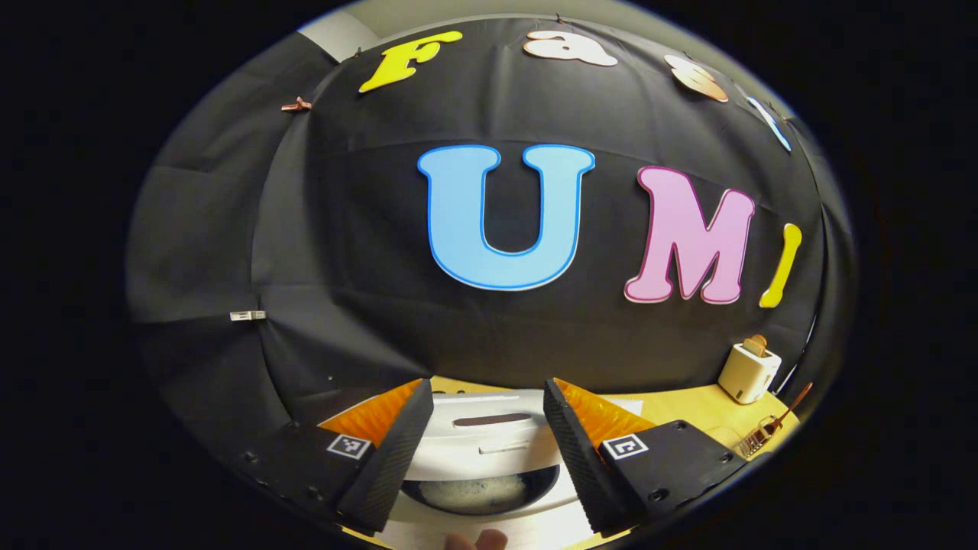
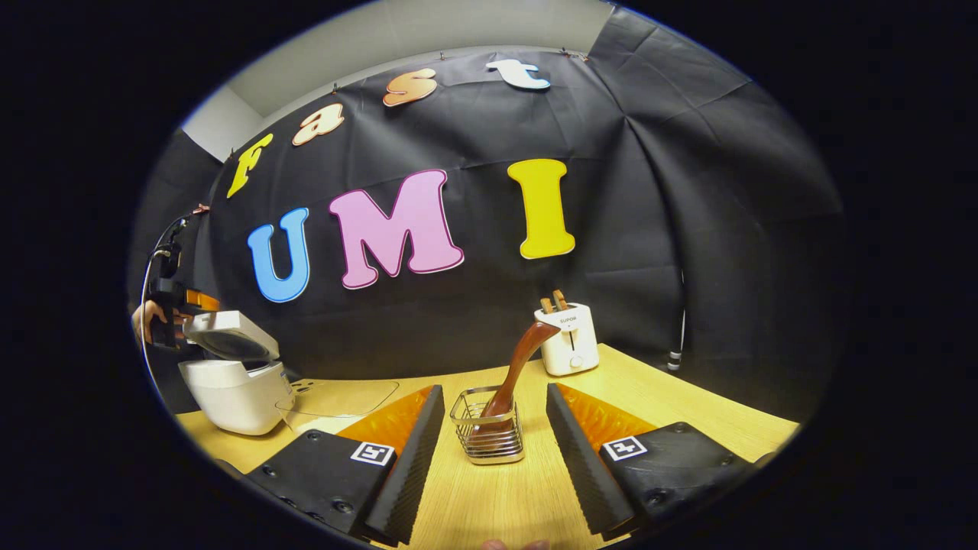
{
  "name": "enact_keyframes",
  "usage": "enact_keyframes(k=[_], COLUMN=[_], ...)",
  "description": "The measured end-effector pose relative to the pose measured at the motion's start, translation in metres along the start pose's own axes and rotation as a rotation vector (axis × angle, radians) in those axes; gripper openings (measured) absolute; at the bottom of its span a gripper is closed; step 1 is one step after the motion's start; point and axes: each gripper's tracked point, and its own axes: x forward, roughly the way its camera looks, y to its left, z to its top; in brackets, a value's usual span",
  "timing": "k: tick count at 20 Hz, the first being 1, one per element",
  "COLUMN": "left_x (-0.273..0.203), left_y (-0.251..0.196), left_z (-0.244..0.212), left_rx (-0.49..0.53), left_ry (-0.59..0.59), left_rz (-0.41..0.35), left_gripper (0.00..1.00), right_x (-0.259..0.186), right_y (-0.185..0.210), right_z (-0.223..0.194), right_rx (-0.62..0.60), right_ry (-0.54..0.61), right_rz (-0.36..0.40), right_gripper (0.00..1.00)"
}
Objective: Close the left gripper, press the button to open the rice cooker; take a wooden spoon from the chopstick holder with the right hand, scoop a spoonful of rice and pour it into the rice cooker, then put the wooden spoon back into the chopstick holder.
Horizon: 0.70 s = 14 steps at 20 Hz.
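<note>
Both tongs stand apart and empty: your left gripper [image 1: 485, 451] hovers over the open cooker [image 2: 233, 382] near the table's [image 2: 657, 397] left edge, your right gripper [image 2: 489, 451] faces the holder [image 2: 487, 431] mid-table. Line up on the spoon [image 2: 519, 363] leaning right out of the holder, with the handle between the fingers. Clamp high on the handle, I'd say, and lift straight so the holder stays put.
</note>
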Motion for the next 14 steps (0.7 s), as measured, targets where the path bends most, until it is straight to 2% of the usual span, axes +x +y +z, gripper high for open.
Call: enact_keyframes(k=[5, 14], left_x=[-0.01, -0.014], left_y=[-0.004, -0.006], left_z=[-0.04, -0.098], left_rx=[-0.002, -0.037], left_ry=[0.048, 0.181], left_rz=[0.027, 0.016], left_gripper=[0.96, 0.98], right_x=[-0.001, -0.001], right_y=[-0.006, -0.003], right_z=[-0.005, -0.009], right_rx=[0.016, 0.02], right_ry=[0.013, 0.021], right_rz=[-0.004, 0.007], right_gripper=[0.83, 0.83])
